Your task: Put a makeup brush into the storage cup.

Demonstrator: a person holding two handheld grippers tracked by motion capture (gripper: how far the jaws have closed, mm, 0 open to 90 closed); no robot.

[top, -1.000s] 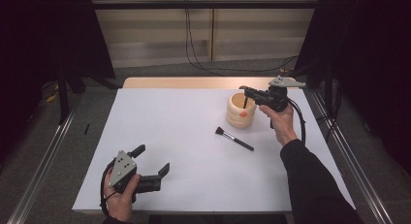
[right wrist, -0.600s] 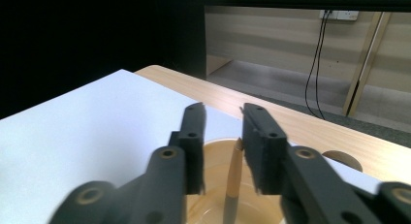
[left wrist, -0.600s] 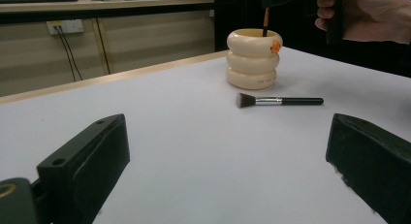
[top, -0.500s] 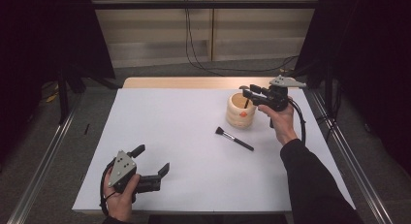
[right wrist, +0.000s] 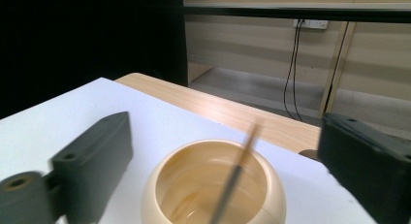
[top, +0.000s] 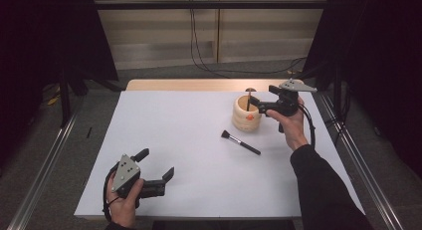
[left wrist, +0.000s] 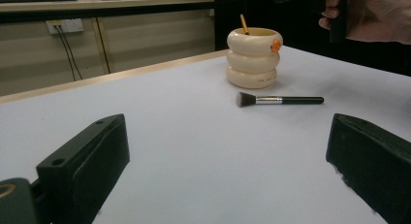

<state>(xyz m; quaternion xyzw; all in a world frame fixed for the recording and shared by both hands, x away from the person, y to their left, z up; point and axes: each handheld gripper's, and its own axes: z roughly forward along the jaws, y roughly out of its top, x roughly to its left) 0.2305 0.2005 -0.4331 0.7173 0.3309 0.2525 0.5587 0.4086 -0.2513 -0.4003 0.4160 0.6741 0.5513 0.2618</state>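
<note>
the right tool [top: 255, 103] has just opened wide above the holder [top: 247, 115], letting go a brush [right wrist: 235, 178] that stands inside; the second brush [top: 240, 142] beside the holder seems next. the left tool [top: 155, 166] rests wide.

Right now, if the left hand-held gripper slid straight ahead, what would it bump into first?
Probably the makeup brush, lying flat ahead of the open left hand-held gripper; the cream holder stands just behind it. Depth is hard to judge.
</note>
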